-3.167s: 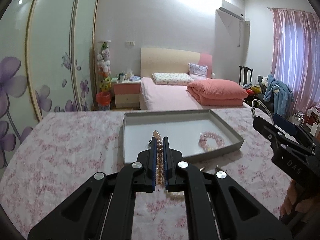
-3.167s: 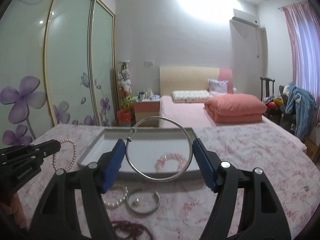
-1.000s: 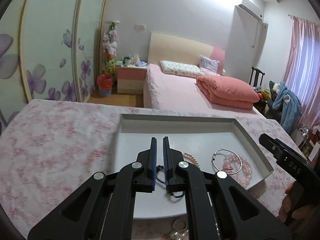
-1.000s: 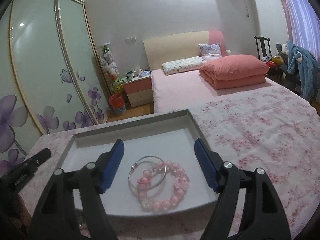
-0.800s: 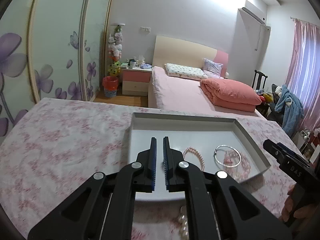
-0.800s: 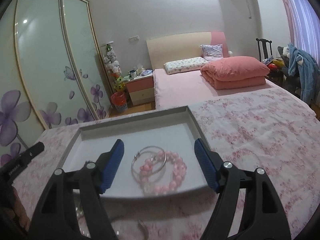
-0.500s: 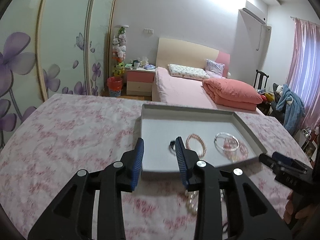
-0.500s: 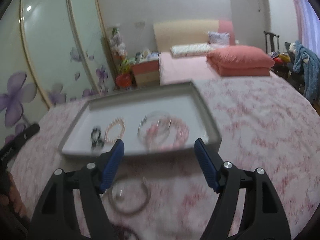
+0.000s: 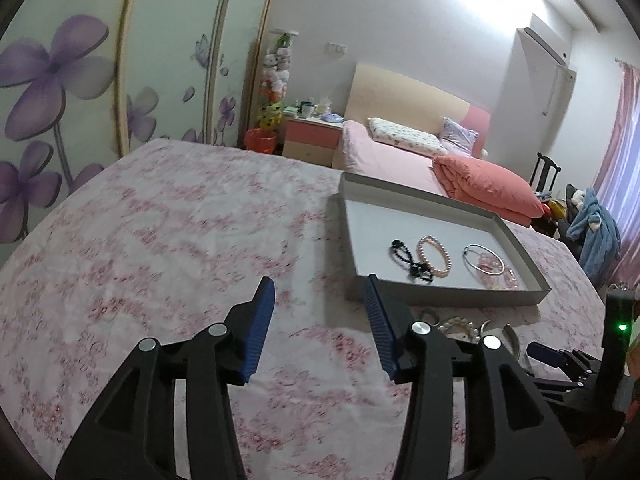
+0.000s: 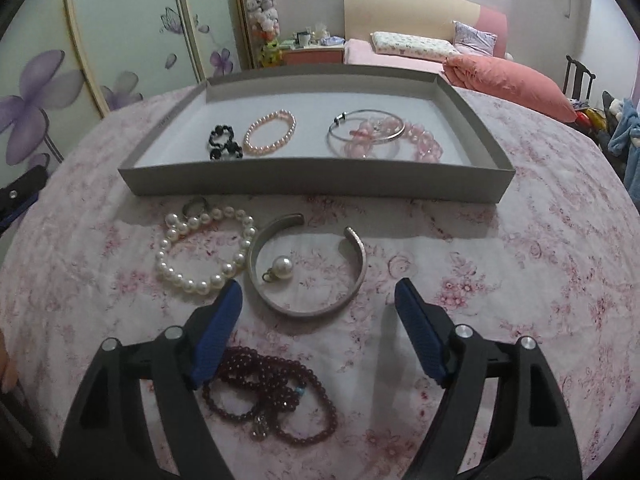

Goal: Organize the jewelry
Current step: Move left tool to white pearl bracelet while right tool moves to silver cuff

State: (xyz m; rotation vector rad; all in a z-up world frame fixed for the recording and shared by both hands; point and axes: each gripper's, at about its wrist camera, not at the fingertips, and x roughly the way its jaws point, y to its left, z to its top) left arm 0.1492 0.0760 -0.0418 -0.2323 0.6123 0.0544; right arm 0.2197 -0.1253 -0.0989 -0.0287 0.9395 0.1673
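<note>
A grey tray [image 10: 320, 190] [image 9: 440, 294] holds a black bead bracelet [image 10: 223, 143], a pink pearl bracelet [image 10: 270, 133], a silver hoop bangle [image 10: 366, 130] and a chunky pink bead bracelet [image 10: 420, 142]. In front of it on the floral cloth lie a white pearl bracelet [image 10: 204, 254], a small ring [image 10: 195, 206], an open silver cuff [image 10: 306, 264] around a pearl pendant [image 10: 280, 269], and a dark red bead necklace [image 10: 272, 396]. My right gripper [image 10: 318, 312] is open and empty just above the cuff. My left gripper [image 9: 320, 316] is open and empty, left of the tray.
The floral cloth [image 9: 160, 248] covers the table. Behind it stand a pink bed [image 9: 404, 152], a nightstand [image 9: 316, 132] and flowered wardrobe doors [image 9: 80, 80]. The right gripper's body shows at the lower right of the left wrist view [image 9: 576, 364].
Both grippers let their pieces go into the tray and pulled back. The left jaws opened wide and swung left; the right gripper dropped low over the loose jewelry in front of the tray.
</note>
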